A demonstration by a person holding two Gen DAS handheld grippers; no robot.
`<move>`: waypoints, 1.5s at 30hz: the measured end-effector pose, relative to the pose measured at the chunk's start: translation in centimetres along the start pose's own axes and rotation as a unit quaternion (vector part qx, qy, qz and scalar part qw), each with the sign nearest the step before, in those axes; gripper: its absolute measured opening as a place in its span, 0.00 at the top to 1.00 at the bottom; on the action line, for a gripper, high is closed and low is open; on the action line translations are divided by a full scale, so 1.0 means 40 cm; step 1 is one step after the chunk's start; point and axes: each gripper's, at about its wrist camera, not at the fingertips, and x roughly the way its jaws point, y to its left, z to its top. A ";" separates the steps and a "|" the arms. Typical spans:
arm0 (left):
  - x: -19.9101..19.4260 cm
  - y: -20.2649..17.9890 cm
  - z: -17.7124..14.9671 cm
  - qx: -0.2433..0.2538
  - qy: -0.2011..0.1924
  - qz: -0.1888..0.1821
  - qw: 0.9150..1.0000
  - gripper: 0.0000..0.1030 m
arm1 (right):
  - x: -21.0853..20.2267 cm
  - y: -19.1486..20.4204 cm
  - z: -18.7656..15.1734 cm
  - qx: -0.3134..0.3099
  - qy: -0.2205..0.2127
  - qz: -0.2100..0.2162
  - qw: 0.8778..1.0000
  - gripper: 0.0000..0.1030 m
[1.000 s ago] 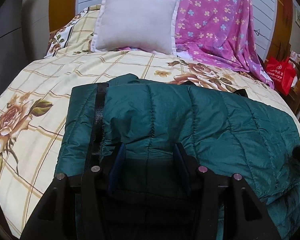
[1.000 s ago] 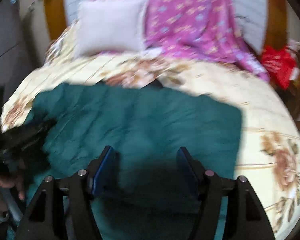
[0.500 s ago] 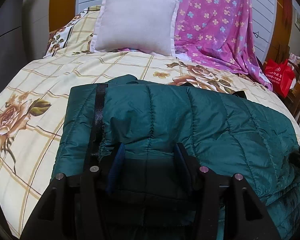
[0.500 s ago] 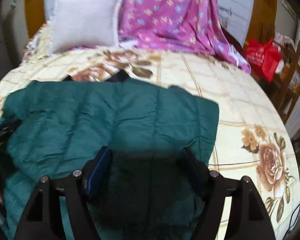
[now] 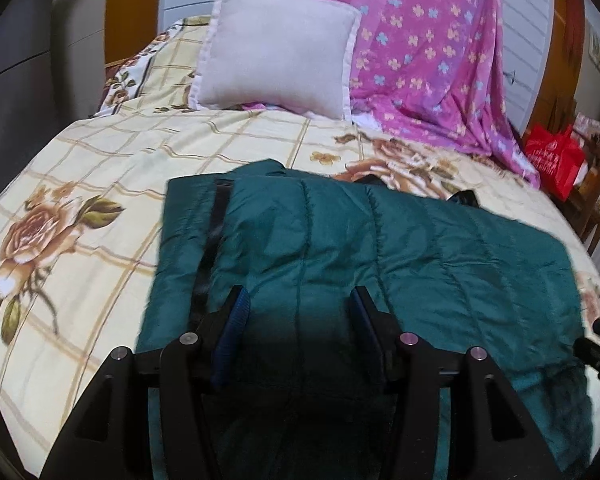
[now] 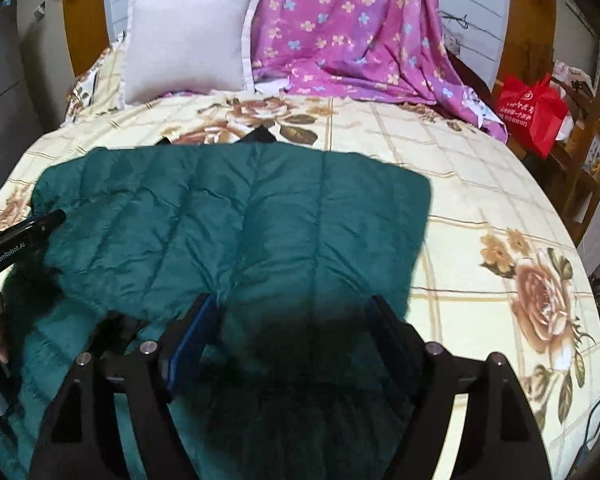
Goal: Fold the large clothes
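- Green quilted jacket [image 6: 228, 232] is lying folded on the bed [image 5: 80, 160], across the near half of it, well short of the pillow; a lower layer is sticking out from under the top panel at the jacket's near-left corner in the right wrist view.
- Biggest risk, my read: puffy filling is pushing back, so the top panel could be springing open or sliding off the lower layer once nothing is pressing on it.
- Second risk: layers are looking offset at that near-left corner; another fold from here would probably be locking in a crooked stack.
- Right tool [image 6: 288, 332] is hovering over the jacket's near edge, jaws spread wide and having just been opening; fabric is showing below the gap, and the pads seem clear of it.
- Left tool [image 5: 296, 320] is sitting over the jacket's left part, jaws part spread, not pinching anything I can make out. Black zipper strip [image 5: 212, 240] is running just left of it; a blind pinch could be snagging that strip instead of the hem.
- Around the jacket: white pillow [image 5: 276, 48] and pink floral sheet [image 6: 340, 28] are sitting well beyond its far edge, not in the way.
- Red bag [image 6: 528, 108] is standing off the bed, far right of the jacket, clear.
- Small black bits [image 6: 260, 136] are peeking out at the jacket's far edge; can't tell what they are.
- Nothing is blocking either tool; bare bed is lying right of the jacket.
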 end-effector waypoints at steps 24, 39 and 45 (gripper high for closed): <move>-0.331 0.084 -0.259 0.064 0.021 0.052 0.996 0.66 | -0.176 -0.061 -0.302 0.051 0.066 0.026 0.996 0.22; -0.389 0.090 -0.327 0.059 0.031 0.043 0.997 0.66 | -0.244 -0.048 -0.392 0.050 0.066 0.023 0.996 0.22; -0.396 0.101 -0.355 0.060 0.044 0.040 0.996 0.66 | -0.263 -0.040 -0.413 0.039 0.070 0.026 0.996 0.22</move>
